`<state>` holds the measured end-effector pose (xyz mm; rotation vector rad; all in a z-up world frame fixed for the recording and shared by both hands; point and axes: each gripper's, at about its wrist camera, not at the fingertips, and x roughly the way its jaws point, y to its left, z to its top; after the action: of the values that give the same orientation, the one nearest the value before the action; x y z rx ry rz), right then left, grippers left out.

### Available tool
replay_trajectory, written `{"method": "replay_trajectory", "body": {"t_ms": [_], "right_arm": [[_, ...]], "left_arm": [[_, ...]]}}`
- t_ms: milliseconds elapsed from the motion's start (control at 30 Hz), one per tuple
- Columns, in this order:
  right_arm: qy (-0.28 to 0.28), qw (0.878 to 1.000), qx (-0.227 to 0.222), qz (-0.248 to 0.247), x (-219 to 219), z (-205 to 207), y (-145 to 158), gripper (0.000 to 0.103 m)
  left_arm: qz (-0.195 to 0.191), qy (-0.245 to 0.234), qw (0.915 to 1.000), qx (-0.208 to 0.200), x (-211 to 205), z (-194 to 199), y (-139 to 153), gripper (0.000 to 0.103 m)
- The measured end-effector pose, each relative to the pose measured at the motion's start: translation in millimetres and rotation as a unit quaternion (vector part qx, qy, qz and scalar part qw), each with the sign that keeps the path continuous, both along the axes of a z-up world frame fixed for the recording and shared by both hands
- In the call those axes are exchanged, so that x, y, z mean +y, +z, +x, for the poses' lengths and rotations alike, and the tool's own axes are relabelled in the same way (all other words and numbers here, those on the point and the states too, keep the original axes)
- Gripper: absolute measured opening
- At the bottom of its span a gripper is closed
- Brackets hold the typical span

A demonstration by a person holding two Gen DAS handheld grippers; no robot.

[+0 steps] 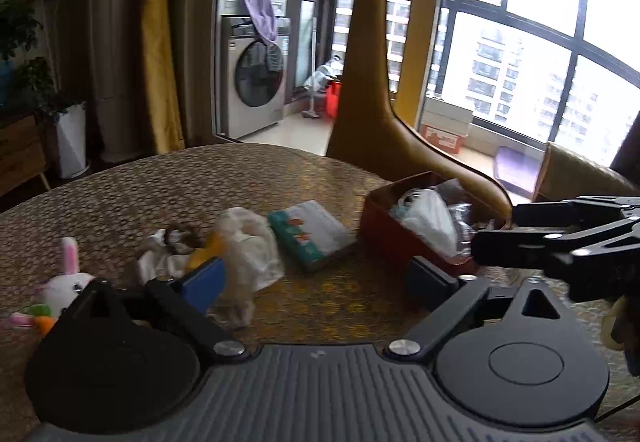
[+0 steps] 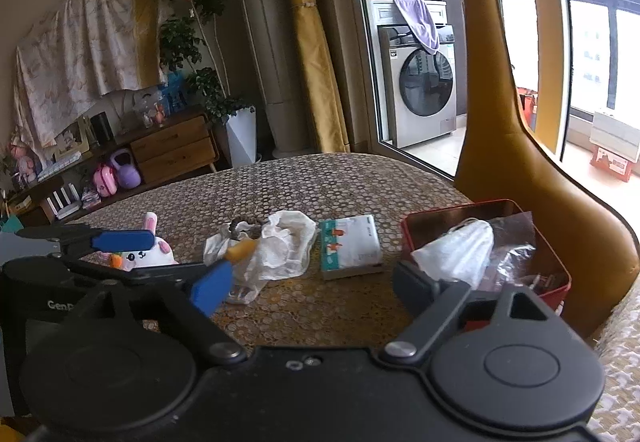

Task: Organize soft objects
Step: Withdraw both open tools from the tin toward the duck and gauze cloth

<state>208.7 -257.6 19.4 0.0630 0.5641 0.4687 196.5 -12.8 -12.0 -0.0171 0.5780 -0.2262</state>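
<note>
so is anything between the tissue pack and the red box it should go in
Nothing visible. The tissue pack lies flat on the table, with a bare strip between it and the red box. The box already holds a white mask and clear plastic.

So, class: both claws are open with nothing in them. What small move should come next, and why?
Probably ease the left claw onto the crumpled white bag. It lies loose on the table just ahead, while the red box already holds soft items.
</note>
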Motion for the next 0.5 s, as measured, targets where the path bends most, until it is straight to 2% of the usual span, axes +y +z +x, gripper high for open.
{"method": "replay_trajectory", "body": {"t_ms": [167,500], "right_arm": [[0.007,1.000,0.001,-0.005,13.8,5.0,-3.3,0.102],[0.046,0.999,0.015,-0.013,46.2,34.3,-16.7,0.103]], "left_arm": [[0.010,0.013,0.9999,-0.002,22.5,5.4,-8.4,0.100],[-0.003,0.058,0.9977,0.035,69.0,48.3,-32.9,0.100]]}}
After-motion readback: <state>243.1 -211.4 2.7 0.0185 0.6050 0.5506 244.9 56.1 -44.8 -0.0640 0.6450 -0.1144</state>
